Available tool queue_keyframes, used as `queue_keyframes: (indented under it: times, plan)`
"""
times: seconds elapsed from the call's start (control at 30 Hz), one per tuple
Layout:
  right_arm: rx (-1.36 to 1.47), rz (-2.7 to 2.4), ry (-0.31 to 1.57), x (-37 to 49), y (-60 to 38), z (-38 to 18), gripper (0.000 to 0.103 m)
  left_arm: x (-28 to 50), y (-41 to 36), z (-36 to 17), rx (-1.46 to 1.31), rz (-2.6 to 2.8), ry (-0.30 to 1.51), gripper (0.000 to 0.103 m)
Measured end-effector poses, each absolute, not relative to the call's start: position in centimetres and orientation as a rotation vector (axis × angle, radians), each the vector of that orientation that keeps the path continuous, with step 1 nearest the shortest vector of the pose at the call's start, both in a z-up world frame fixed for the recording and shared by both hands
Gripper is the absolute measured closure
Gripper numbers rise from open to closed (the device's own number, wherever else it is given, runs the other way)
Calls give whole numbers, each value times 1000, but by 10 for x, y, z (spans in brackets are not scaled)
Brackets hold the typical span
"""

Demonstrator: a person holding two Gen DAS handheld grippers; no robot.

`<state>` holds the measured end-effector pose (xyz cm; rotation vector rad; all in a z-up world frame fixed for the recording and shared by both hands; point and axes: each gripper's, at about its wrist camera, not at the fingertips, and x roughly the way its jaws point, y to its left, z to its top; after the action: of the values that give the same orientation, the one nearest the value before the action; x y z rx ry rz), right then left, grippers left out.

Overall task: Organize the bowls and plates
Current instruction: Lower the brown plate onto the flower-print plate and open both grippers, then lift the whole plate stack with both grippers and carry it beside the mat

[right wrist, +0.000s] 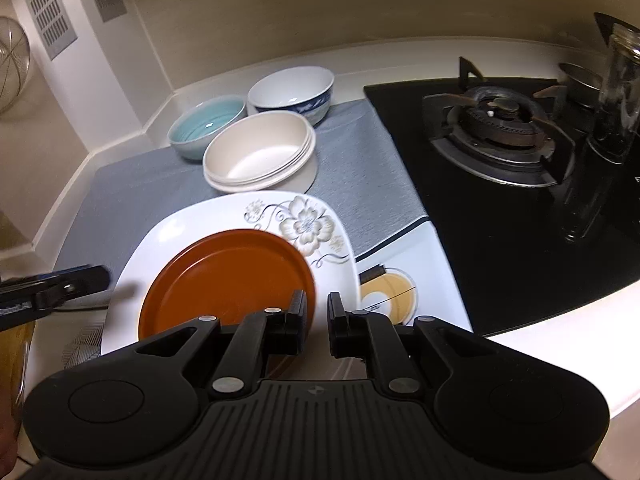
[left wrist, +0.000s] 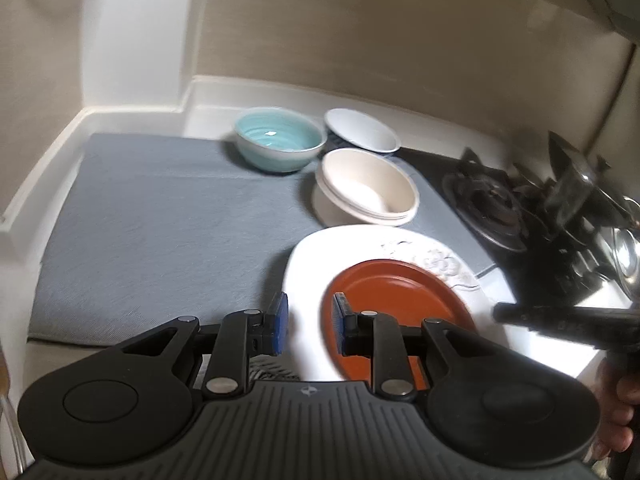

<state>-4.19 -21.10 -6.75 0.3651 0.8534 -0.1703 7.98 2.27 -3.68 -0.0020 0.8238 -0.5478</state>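
A brown plate (left wrist: 400,296) (right wrist: 228,280) lies on a white square plate with a flower print (left wrist: 308,264) (right wrist: 312,224). Behind them on the grey mat stand stacked cream bowls (left wrist: 366,188) (right wrist: 260,152), a teal bowl (left wrist: 278,140) (right wrist: 206,126) and a white bowl with blue pattern (left wrist: 362,130) (right wrist: 292,90). My left gripper (left wrist: 310,324) is open, its fingers over the left rims of both plates. My right gripper (right wrist: 317,320) is open with a narrow gap, at the brown plate's right edge, holding nothing.
A grey mat (left wrist: 160,220) (right wrist: 360,168) covers the counter. A black gas stove (left wrist: 492,200) (right wrist: 500,128) lies to the right with a glass jar (right wrist: 616,92) and metal pots (left wrist: 624,256). A wall corner (left wrist: 132,40) stands at back left.
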Motion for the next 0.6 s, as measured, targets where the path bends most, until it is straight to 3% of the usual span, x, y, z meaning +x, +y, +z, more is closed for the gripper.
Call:
queue_keyframes:
  times: [0.6]
  plan:
    - [438,-200,912,-38,-228,-89,88,96,33,-73,-135,-533,1009,77]
